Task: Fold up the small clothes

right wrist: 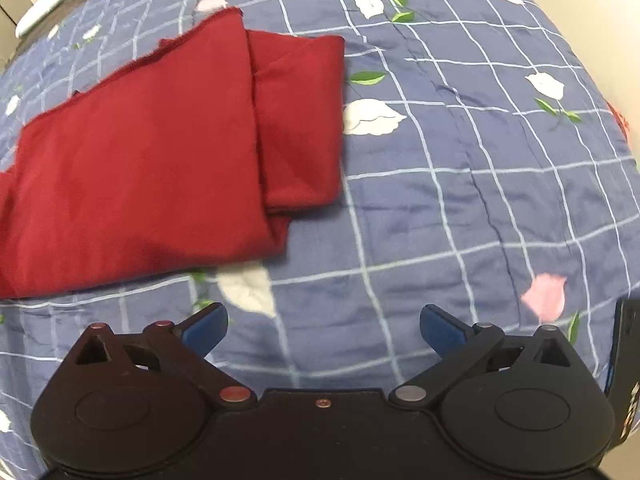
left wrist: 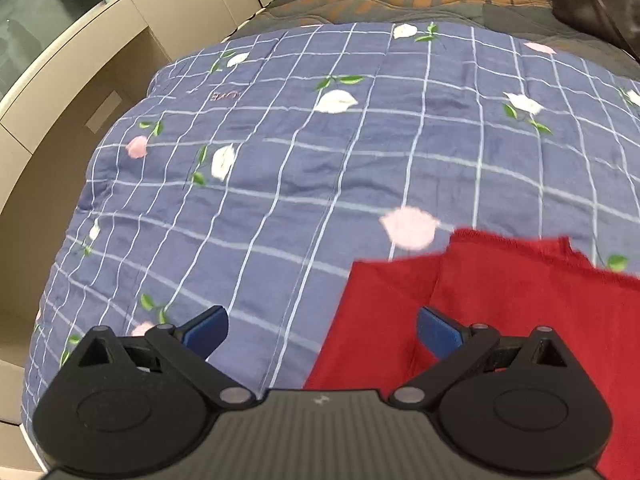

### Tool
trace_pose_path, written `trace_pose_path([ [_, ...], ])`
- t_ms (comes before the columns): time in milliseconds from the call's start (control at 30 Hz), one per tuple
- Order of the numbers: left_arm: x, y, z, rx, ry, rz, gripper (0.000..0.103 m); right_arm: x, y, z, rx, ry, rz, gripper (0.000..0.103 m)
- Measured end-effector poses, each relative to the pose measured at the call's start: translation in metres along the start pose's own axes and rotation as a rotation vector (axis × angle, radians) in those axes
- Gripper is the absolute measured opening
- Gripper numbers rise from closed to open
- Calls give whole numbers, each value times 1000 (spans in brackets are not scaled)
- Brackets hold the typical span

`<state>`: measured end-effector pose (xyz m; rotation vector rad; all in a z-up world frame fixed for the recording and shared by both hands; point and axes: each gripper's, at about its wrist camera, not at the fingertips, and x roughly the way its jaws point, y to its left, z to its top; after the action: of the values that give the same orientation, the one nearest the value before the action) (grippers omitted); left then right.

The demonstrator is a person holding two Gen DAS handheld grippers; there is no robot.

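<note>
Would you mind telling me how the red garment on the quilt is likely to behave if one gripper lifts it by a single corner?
The red garment probably droops and unfolds: it lies in soft, loosely stacked layers. It looks thin and light, so lifting should be easy. Pushed instead, it would likely bunch up against the wrinkled quilt rather than slide. Both the left gripper and right gripper are open, touching nothing.

The red garment (left wrist: 500, 320) runs off the right edge in the left wrist view; its folded layers hide whatever lies beneath.
</note>
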<state>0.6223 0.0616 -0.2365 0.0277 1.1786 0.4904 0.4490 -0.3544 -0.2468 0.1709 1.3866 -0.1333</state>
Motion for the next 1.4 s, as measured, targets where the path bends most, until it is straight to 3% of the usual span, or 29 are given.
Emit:
trace_pose_path([
  [200,-48,24,-67,-21,39,-65,102,-29,23,-10,-12,-18,28,102],
  [400,-98,43,-147,-51,160,-195,102,-73,45,-28,-17,-63,43,102],
  [500,-121,43,-174,7,164,-266,102,-98,56,-39,-33,-91,45,102],
  [667,-154,38,-194,154,91,-308,102,-131,72,-62,-53,-127,25,102],
  [867,-194,47,-198,186,11,-313,102,-171,84,-76,-53,-189,43,102],
  [1067,-233,66,-204,178,-59,-289,102,-213,89,-91,-73,-293,132,102],
  [1400,-307,101,-260,119,-146,-204,102,-265,63,-157,-151,-434,184,102],
])
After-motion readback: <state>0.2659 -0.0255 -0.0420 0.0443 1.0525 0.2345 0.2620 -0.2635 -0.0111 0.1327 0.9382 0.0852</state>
